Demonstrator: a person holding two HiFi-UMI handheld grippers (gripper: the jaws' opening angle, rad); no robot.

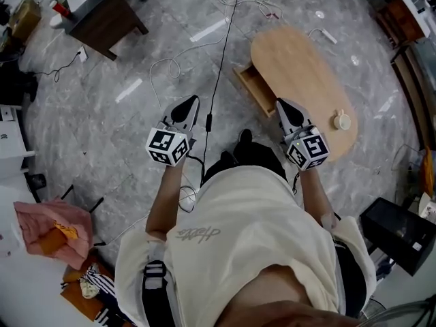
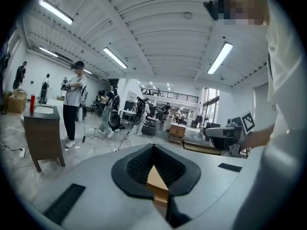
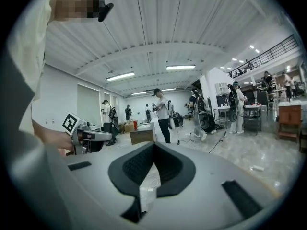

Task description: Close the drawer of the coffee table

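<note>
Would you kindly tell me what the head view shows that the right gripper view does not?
Only the head view: the coffee table, its drawer pulled open, a small white cup on top. Only the right gripper view: ceiling lights and a mezzanine railing. Both: the right claw, shut and empty.

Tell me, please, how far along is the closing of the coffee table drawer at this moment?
Done: nothing yet; the drawer stands pulled out from the coffee table.
In hand: the left gripper and right gripper are held in front of the person, jaws together and empty. The right is nearer the drawer.
Left: bring a gripper to the drawer front and push it in.
</note>
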